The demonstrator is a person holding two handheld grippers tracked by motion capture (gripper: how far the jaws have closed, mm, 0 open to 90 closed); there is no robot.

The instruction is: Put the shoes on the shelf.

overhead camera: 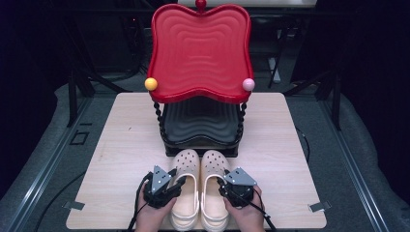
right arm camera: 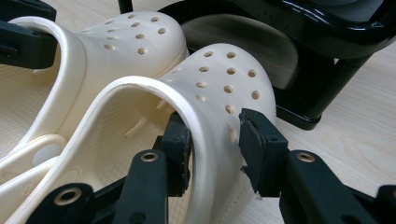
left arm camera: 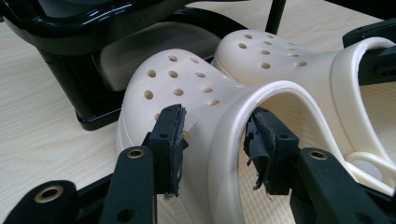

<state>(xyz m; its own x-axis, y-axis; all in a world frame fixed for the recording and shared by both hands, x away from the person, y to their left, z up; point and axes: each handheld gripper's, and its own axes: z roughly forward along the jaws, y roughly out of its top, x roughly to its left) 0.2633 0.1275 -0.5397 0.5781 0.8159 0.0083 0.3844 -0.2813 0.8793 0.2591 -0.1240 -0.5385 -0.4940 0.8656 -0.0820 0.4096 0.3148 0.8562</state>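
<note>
so the light wood bench has a pair of cream clogs sitting side by side, toes right up against a black-and-red two-tier stand.

Both hands come in from the bottom edge, low and side by side, each wrapped around its own tool with the cable trailing back toward the wrist. The left tongs point forward and a touch inward, jaws standing apart with one black pad outside and the other inside a pale wall, neither clearly pressing. The right tongs mirror that pose, jaws likewise parted, pads set loosely either side.
</note>
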